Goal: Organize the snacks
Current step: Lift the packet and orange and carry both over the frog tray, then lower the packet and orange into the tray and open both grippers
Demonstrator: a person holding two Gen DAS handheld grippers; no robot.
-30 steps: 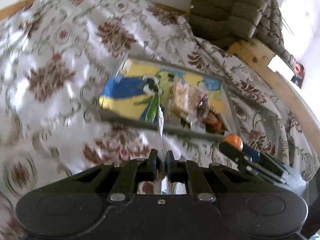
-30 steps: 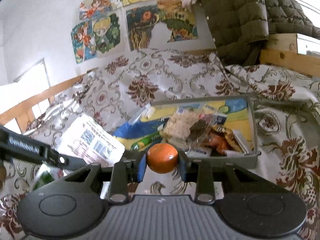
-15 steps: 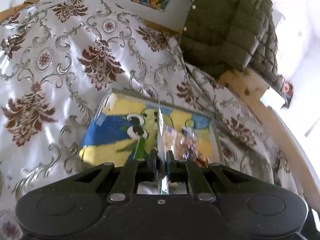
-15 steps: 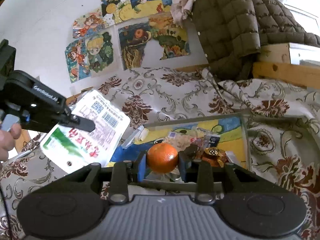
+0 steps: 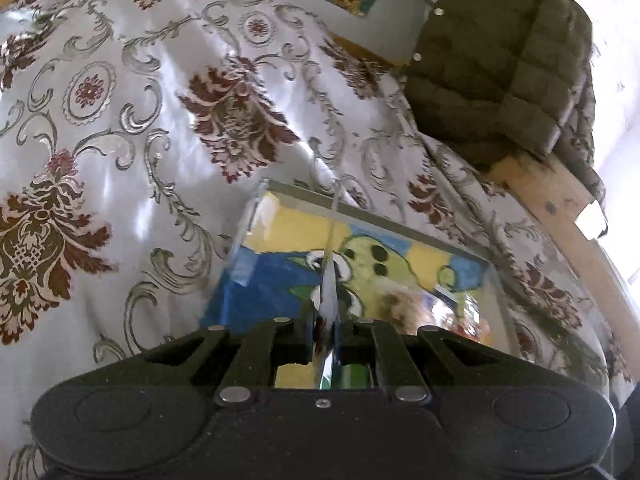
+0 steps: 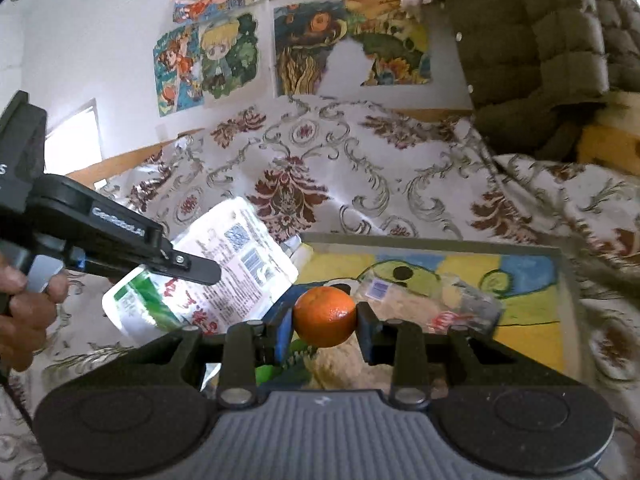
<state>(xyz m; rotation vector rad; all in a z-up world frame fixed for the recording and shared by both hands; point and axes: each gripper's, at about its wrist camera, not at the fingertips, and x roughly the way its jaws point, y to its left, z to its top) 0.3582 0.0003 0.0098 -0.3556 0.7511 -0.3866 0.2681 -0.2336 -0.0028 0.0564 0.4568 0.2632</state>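
Note:
My left gripper (image 5: 325, 322) is shut on a flat white and green snack packet (image 5: 329, 280), seen edge-on in the left wrist view. In the right wrist view the same packet (image 6: 224, 268) hangs broadside from the left gripper (image 6: 200, 272), just left of the tray's near left corner. My right gripper (image 6: 325, 318) is shut on an orange (image 6: 325, 316), held above the tray's near side. The grey tray (image 6: 440, 240) has a colourful drawing on its floor and holds several wrapped snacks (image 6: 448, 304).
The tray (image 5: 360, 208) lies on a bed with a white cover patterned in dark red and silver (image 5: 160, 100). A quilted olive jacket (image 6: 540, 40) hangs over a wooden frame (image 5: 560, 208) at the right. Drawings (image 6: 280, 52) are stuck on the wall behind. A hand (image 6: 24, 312) grips the left tool.
Both grippers have moved closer over the tray, which now looks larger. The left gripper with its packet has risen into the right wrist view and come toward the tray's left corner. Both grips are unchanged.

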